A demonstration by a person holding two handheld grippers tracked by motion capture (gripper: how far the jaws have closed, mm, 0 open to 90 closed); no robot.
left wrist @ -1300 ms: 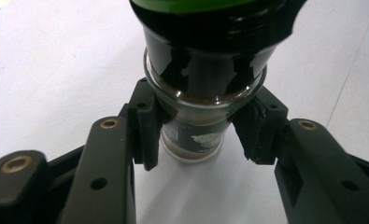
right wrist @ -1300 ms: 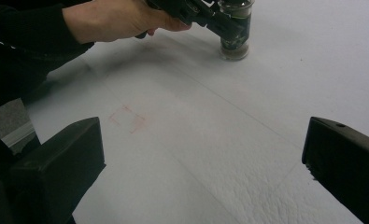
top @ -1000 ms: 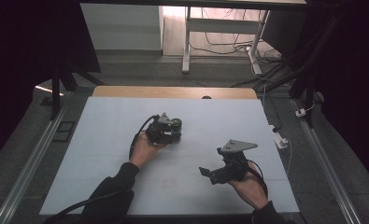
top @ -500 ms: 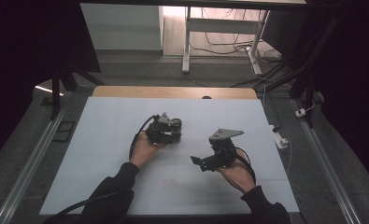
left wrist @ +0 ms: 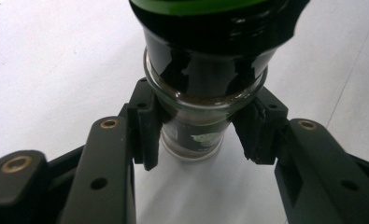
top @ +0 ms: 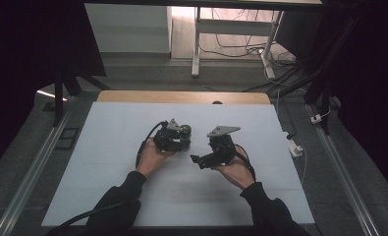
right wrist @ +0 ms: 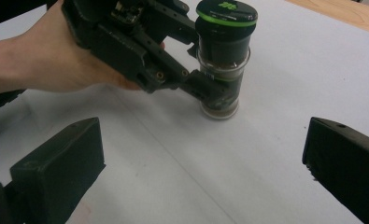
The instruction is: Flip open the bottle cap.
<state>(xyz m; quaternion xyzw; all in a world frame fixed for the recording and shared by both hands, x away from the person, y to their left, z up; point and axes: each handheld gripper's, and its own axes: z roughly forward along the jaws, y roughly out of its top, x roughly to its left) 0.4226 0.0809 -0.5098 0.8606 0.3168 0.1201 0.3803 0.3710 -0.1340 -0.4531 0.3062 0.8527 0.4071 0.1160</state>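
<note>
Jar (right wrist: 222, 60) is pinched upright on the counter (top: 108, 147) by the left tool (left wrist: 198, 135), probably steadied so the spread right tool (right wrist: 205, 177) can grab its lid.

Left gripper (top: 180, 139) jaws clamped, right gripper (top: 197, 161) jaws wide apart

High view dim, dark vignette at sides; brightest patch is floor at top centre. Matte white table surface (top: 132, 137) evenly lit, faint shadows. Glossy black-capped glass jar (left wrist: 205, 79) shows specular glare, soft focus up close.
</note>
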